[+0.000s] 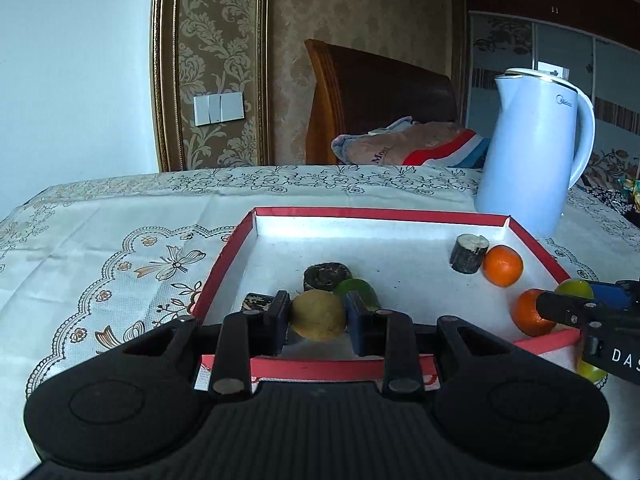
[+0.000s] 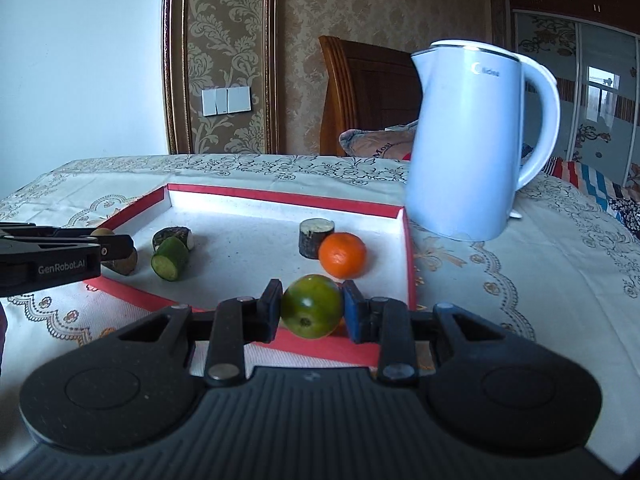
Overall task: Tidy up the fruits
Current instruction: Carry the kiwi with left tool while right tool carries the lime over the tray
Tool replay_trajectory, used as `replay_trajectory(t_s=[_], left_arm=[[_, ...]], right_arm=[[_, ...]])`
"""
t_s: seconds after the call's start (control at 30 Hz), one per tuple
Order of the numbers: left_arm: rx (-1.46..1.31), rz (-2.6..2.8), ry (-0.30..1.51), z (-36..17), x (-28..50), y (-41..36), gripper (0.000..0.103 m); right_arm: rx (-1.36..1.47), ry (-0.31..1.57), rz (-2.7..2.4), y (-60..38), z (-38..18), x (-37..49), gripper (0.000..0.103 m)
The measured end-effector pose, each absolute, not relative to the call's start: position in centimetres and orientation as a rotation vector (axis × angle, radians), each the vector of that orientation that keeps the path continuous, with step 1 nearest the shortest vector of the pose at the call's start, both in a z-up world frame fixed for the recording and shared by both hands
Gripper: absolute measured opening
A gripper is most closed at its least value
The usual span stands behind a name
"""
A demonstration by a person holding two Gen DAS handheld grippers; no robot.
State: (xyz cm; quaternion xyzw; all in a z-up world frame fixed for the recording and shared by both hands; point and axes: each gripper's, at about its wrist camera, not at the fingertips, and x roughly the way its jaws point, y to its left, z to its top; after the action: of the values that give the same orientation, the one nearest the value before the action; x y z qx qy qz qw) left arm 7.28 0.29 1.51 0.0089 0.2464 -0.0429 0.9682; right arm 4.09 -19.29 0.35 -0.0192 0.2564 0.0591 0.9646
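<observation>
Right wrist view: I'm pinching a round green citrus fruit in the right claw, hanging above the red-rimmed white cardboard tray; it's smooth and could be rolling free. The left claw is clamping a yellowish round fruit over the tray's near-left corner.

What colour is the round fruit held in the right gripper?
Green, with a yellowish tinge: the round fruit in the right gripper shows best in the right wrist view.

Pretty clearly someone's bedroom at home: wooden headboard with a pillow at 12 o'clock, damask wallpaper, lace-clothed tabletop, kettle at 2 o'clock.
</observation>
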Motion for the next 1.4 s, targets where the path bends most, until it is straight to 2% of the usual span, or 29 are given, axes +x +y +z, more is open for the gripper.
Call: replay_trajectory(t_s=[0.37, 0.7, 1.4], left_arm=[[0.023, -0.075, 0.524, 0.6, 8.6, 0.5, 0.030], [-0.039, -0.074, 0.530, 0.7, 8.6, 2.2, 0.030], [0.043, -0.106, 0.556, -0.3, 9.6, 0.3, 0.030]], right_arm=[[0.005, 0.564, 0.093, -18.1, -0.4, 7.7, 0.030], [0.008, 0.544, 0.118, -17.6, -0.3, 7.8, 0.030], [-0.027, 0.594, 0.129, -15.9, -1.5, 9.3, 0.030]])
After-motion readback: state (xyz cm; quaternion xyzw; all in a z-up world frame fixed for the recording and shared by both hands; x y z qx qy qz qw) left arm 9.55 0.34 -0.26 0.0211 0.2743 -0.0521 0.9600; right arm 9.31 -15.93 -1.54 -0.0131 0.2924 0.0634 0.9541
